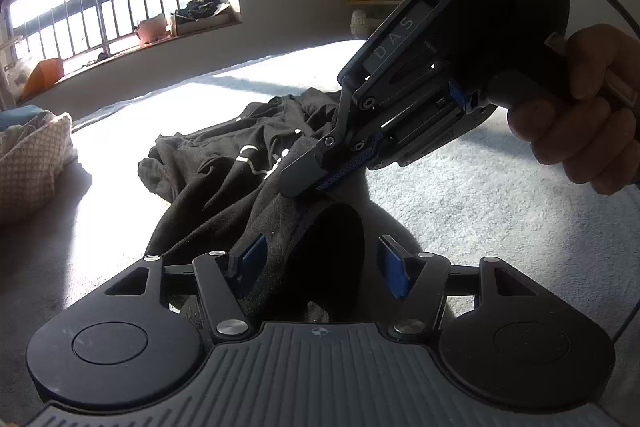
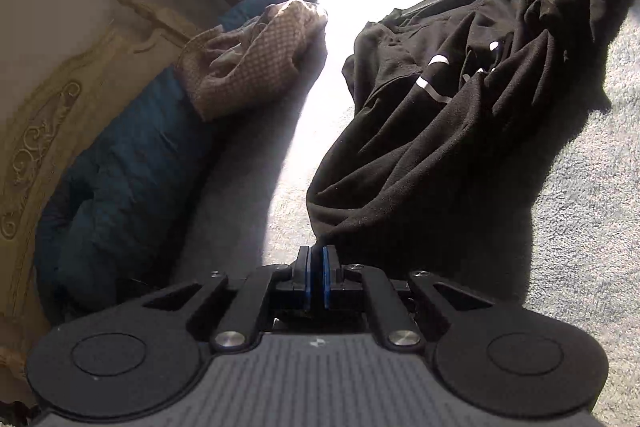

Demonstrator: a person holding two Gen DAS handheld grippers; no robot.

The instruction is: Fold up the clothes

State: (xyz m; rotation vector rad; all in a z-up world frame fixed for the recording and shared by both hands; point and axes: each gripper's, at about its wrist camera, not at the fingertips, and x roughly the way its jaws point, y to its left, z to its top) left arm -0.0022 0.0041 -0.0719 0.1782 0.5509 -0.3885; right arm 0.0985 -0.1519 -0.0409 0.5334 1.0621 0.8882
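2 grippers work 1 black garment (image 2: 460, 131), which lies crumpled on the grey bed (image 2: 580, 227). My right gripper (image 2: 316, 267) is pressed together on its near edge to lift it; my left gripper (image 1: 320, 267) stands spread around a fold, unpinched, probably ready to grip next.

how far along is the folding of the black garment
Barely started. Done: nothing looks folded; the black garment lies crumpled on the pale carpet. In hand: the right hand-held gripper is shut on an edge of the fabric, and the left hand-held gripper is open, one pad touching a loop of cloth that sits between its jaws. Left: spreading it flat and every fold. The patterned beige cloth beside it is untouched.
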